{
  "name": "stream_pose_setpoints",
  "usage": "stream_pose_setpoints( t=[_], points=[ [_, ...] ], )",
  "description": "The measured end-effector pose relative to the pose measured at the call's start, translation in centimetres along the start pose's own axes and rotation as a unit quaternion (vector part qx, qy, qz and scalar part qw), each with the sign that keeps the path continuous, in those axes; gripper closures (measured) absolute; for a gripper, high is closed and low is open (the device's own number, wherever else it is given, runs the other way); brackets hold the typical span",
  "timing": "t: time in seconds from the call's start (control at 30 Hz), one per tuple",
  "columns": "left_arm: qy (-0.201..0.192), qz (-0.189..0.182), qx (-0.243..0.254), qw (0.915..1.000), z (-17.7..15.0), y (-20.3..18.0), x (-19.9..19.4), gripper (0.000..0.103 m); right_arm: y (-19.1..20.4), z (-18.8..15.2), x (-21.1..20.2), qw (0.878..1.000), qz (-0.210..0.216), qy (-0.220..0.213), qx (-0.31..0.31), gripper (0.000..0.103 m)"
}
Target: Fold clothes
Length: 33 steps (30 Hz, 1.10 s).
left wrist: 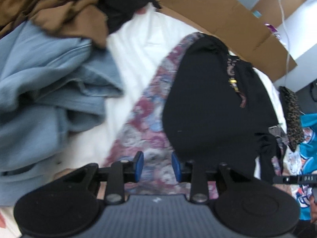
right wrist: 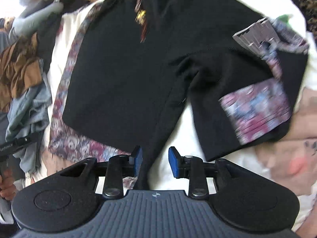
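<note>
Left wrist view: a white sheet (left wrist: 136,63) covers the surface – cardboard (left wrist: 218,17) beyond it. The left gripper (left wrist: 159,166) has its jaws apart over patterned trim; the black garment (left wrist: 210,103) lies just ahead-right, blue clothes (left wrist: 45,83) ahead-left.

Right wrist view: the right gripper (right wrist: 155,162) is open, empty, the garment's hem between its jaws – brown clothing (right wrist: 19,69) far left.

Bright, even daylight floods both views, shadows barely there. The white sheet (left wrist: 138,45) blows out to glare. Motion blur smears the patterned cuff (right wrist: 255,109) badly; fisheye bends every edge, corners soft.
</note>
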<state>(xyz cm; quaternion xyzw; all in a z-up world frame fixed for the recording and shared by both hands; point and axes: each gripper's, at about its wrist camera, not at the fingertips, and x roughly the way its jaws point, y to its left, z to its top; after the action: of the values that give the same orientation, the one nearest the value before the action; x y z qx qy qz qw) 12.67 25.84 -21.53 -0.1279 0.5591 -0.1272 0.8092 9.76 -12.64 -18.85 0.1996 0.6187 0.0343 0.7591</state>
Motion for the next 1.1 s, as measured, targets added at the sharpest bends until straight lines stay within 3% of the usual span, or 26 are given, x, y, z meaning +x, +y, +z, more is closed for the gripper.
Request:
stream_pose_setpoints(
  t=[0.17, 0.37, 0.6, 0.9, 1.1],
  points=[
    [0.007, -0.027, 0.017, 0.9995, 0.6, -2.9, 1.4, 0.070, -2.3, 3.0, -2.6, 0.999, -0.026, -0.004, -0.029, 0.069],
    [0.015, -0.034, 0.039, 0.9986, 1.3, -6.4, 3.3, 0.070, -5.5, 6.8, -3.6, 0.998, -0.055, 0.019, -0.039, 0.067],
    [0.025, -0.040, 0.060, 0.9971, 1.8, -10.7, 4.9, 0.069, -9.1, 9.5, -4.0, 0.998, -0.042, 0.020, -0.031, 0.062],
    [0.059, -0.051, 0.103, 0.9916, 1.8, -16.8, 8.5, 0.068, -16.3, 9.4, -4.4, 0.996, -0.001, -0.066, 0.052, 0.062],
    [0.100, -0.054, 0.140, 0.9836, 0.4, -19.8, 10.3, 0.068, -21.1, 8.6, -3.4, 0.982, 0.042, -0.084, 0.167, 0.061]
  ],
)
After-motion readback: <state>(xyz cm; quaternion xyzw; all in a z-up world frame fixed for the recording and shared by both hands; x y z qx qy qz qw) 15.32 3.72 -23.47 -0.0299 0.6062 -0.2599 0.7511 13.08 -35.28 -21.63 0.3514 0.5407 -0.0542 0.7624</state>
